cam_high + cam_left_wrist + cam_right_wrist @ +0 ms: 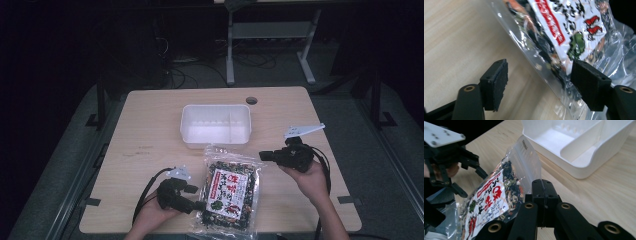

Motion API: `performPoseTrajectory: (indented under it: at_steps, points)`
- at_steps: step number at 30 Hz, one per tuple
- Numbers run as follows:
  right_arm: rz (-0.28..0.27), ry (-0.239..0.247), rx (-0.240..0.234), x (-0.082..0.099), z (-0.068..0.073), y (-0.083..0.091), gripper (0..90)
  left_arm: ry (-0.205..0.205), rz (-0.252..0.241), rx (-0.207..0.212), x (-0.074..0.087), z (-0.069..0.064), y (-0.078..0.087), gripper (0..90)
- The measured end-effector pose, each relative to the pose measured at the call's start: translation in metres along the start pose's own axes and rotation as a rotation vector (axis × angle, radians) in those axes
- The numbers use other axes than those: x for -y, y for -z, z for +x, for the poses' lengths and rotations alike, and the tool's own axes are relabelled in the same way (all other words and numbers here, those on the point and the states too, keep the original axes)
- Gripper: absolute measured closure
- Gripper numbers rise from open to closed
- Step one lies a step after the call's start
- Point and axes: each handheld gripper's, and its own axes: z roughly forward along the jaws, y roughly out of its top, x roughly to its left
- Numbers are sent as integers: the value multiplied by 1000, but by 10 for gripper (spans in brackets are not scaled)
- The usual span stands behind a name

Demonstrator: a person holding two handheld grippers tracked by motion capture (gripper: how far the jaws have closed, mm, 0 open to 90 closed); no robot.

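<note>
A clear snack bag with a white and red label and dark mixed pieces lies near the table's front edge. My right gripper is shut on the bag's clear upper right corner, which is raised off the table. My left gripper is open at the bag's lower left edge. In the left gripper view that edge runs between the two pads, and the right-hand pad lies over the bag. The right gripper view shows its own gripper closed, with the left gripper beyond the bag.
A white two-compartment bin stands empty just behind the bag, its divider seen in the right gripper view. The wooden table has a cable hole at the back. Cables and a desk frame lie on the floor beyond.
</note>
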Motion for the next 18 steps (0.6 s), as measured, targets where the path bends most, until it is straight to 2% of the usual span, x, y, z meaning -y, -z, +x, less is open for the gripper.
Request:
performPoseTrajectory:
  at_steps: [3,7,11,12,17,18]
  points:
    - [-25,23,-1,-7,5,7,899,17,-18,33,-7,5,-2,279]
    - [-55,42,-3,-13,11,15,899,19,-12,50,-12,5,-6,282]
    - [-70,51,-6,-16,16,18,899,36,-28,109,-17,6,-10,315]
    - [-79,56,-9,-16,18,20,899,29,-25,116,-18,6,-11,377]
    - [-97,58,-11,-15,19,22,900,22,-27,160,-20,6,-10,463]
    - [-110,56,-15,-15,20,23,899,12,-45,174,-20,6,-7,536]
